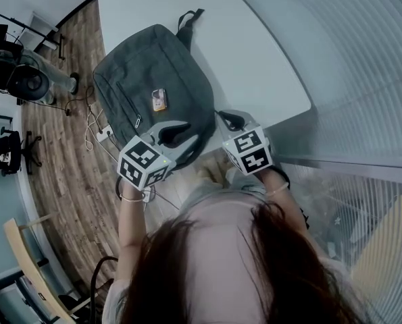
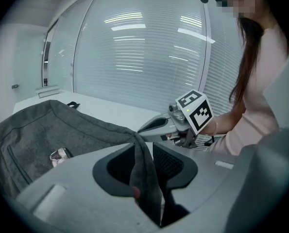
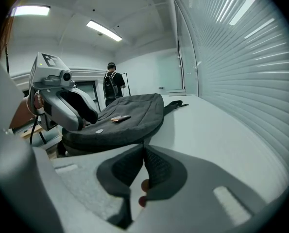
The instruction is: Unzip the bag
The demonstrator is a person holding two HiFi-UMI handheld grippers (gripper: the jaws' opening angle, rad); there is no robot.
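Left tool [image 2: 145, 152]: spread wide, with a fold of grey cloth from the bag [image 2: 42, 132] standing between its jaws, not squeezed.
Right tool [image 3: 143, 148]: pressed nearly together, seemingly pinching the bag's near corner, where the cloth stood up in a peak.
Bag: lay flat on the white surface [image 1: 268, 59], its near end at the edge by the person, with both tools at that end. Its zips looked closed.
Zip pull [image 1: 138, 121]: a small one lay on the front panel, just beyond the left tool. The main zip's pull could not be made out.
Beyond: bare surface, then slatted blinds [image 1: 363, 79].
Doing it well: the right tool probably needed to hold the corner taut while the left found a pull, closed squarely on it and drew along the zip line rather than upward, so the cloth would not bunch.
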